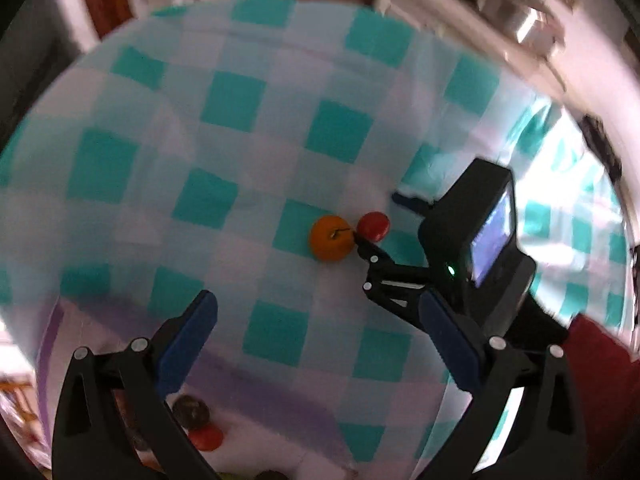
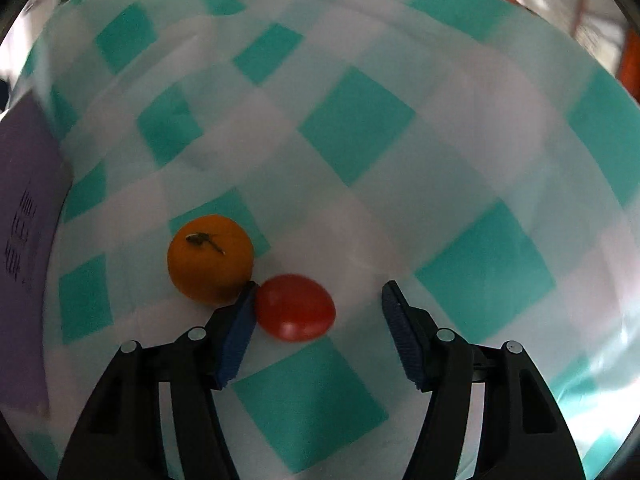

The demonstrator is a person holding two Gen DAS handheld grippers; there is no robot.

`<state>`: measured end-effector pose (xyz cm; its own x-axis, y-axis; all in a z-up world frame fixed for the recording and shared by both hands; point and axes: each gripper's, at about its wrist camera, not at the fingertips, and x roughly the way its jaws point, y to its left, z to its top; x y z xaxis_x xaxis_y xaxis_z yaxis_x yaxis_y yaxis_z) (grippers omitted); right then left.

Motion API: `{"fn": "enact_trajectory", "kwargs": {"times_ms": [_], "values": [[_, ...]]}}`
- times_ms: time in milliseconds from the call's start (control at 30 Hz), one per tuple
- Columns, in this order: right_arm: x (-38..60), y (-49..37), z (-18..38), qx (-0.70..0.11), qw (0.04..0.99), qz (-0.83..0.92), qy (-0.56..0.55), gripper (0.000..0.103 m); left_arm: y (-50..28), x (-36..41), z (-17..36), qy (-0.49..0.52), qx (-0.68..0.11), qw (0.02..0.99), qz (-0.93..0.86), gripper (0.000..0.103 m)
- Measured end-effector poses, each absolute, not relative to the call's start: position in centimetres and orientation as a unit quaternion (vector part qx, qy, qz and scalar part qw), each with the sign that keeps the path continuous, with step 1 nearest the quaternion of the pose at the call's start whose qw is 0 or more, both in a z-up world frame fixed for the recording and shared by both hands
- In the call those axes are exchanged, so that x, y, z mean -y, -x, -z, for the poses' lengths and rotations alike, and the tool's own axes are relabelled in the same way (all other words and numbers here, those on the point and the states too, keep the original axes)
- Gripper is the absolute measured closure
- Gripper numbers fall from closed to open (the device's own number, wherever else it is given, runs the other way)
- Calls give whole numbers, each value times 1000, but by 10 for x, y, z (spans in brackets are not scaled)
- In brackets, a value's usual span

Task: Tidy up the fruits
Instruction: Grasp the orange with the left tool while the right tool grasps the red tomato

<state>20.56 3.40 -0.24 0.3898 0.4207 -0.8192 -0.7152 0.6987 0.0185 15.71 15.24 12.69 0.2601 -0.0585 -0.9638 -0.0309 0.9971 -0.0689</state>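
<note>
An orange [image 2: 210, 258] with a dark stem and a red tomato [image 2: 295, 307] lie side by side on the checked teal-and-white tablecloth [image 2: 360, 128]. My right gripper [image 2: 318, 294] is open, low over the cloth, with the tomato between its fingers and touching the left pad [image 2: 240, 330]. In the left wrist view the orange [image 1: 331, 238] and tomato [image 1: 373, 225] sit mid-table, with the right gripper [image 1: 380, 224] around the tomato. My left gripper [image 1: 318, 304] is open and empty, held above the near part of the table.
A purple surface [image 1: 240, 396] at the near table edge holds a dark round fruit [image 1: 191, 411] and a red one [image 1: 206, 438]. A purple sheet [image 2: 24, 240] lies left of the orange. A red cushion [image 1: 596, 364] sits right.
</note>
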Motion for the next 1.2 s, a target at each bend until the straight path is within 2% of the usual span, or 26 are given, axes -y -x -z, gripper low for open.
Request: {"fn": "enact_trajectory", "kwargs": {"times_ms": [67, 133, 167, 267, 467, 667, 833, 867, 900, 1200], "values": [[-36, -205, 2, -413, 806, -379, 192, 48, -177, -146, -114, 0, -643, 764, 47, 2], [-37, -206, 2, -410, 793, -406, 195, 64, -192, -140, -105, -40, -655, 750, 81, 2], [-36, -206, 3, -410, 791, -411, 193, 68, -200, -137, -100, -67, -656, 746, 89, 2], [-27, -206, 4, -414, 796, -404, 174, 69, -220, -132, -79, -117, -680, 717, 104, 5], [21, -208, 5, -471, 816, -328, 65, 69, -239, -127, -33, -130, -718, 672, 122, 15], [61, -183, 4, -484, 824, -293, 31, 69, -244, -115, 0, -162, -739, 642, 128, 18], [74, -170, -2, -482, 832, -274, 19, 69, -241, -109, 1, -175, -734, 642, 137, 34], [74, -168, -3, -482, 833, -269, 17, 69, -239, -108, -2, -180, -729, 645, 143, 44], [75, -166, -4, -483, 834, -265, 17, 69, -238, -108, -5, -182, -723, 650, 147, 59], [93, -136, -14, -517, 826, -223, 1, 69, -208, -85, -37, -210, -692, 668, 175, 59]]}}
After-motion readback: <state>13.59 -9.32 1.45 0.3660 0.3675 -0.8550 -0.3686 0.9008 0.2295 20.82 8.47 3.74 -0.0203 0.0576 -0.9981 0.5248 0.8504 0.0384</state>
